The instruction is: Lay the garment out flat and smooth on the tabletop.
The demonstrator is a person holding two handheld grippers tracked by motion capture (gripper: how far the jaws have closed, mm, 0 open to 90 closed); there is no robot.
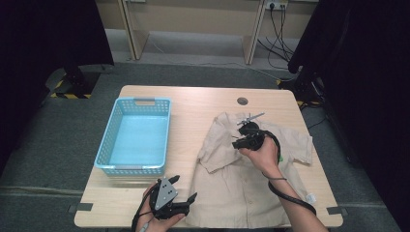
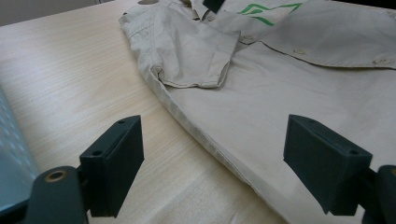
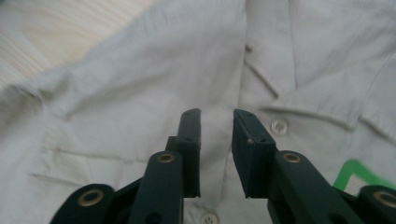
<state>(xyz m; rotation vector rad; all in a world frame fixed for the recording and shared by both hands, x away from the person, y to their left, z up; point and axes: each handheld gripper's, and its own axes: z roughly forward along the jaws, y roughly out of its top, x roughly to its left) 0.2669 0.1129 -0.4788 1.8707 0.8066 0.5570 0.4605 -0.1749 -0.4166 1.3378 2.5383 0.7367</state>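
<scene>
A beige short-sleeved shirt [image 1: 241, 183] lies spread, front up, on the right half of the wooden table [image 1: 193, 99]. My right gripper [image 1: 239, 134] hovers over its upper chest near the collar. In the right gripper view the jaws [image 3: 217, 140] stand a narrow gap apart above the button placket [image 3: 279, 126], with no cloth pinched between them. My left gripper [image 1: 184, 187] rests near the table's front edge, just left of the shirt's hem. Its jaws [image 2: 215, 154] are wide open, straddling the shirt's side seam [image 2: 201, 135] without touching it.
A light blue plastic basket [image 1: 109, 130] stands on the table's left half, holding nothing; its wall also edges the left gripper view [image 2: 9, 154]. A round cable hole [image 1: 242, 101] sits at the table's back. A green label [image 2: 261, 11] shows inside the collar.
</scene>
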